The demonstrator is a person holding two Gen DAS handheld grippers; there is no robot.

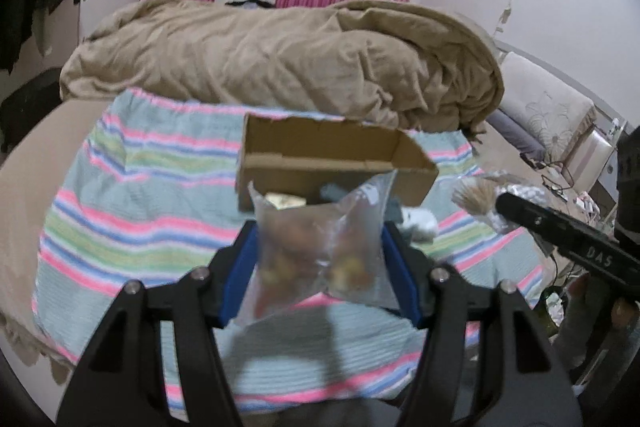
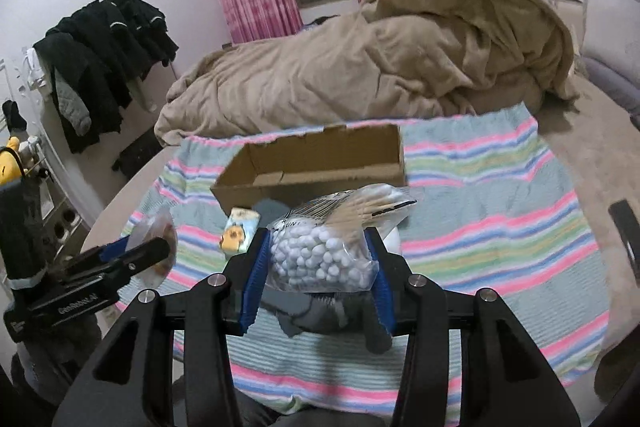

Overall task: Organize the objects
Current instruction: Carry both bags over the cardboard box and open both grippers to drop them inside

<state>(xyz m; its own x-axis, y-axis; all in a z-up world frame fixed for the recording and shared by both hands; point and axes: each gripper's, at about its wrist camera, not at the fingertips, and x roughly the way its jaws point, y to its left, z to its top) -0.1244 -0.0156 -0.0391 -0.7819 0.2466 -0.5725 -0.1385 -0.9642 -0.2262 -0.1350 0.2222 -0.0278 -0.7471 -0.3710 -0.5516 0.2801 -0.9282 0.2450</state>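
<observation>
My left gripper is shut on a clear plastic bag of small reddish and yellow pieces, held above the striped towel. My right gripper is shut on a clear bag of cotton swabs, white tips toward me. An open cardboard box lies on the towel just beyond both bags. In the left wrist view the right gripper with the swab bag shows at the right. In the right wrist view the left gripper and its bag show at the left.
A small pack with a cartoon fish and a grey cloth item lie on the striped towel in front of the box. A beige duvet is heaped behind. Dark clothes hang at the left; a dark flat object lies at the right.
</observation>
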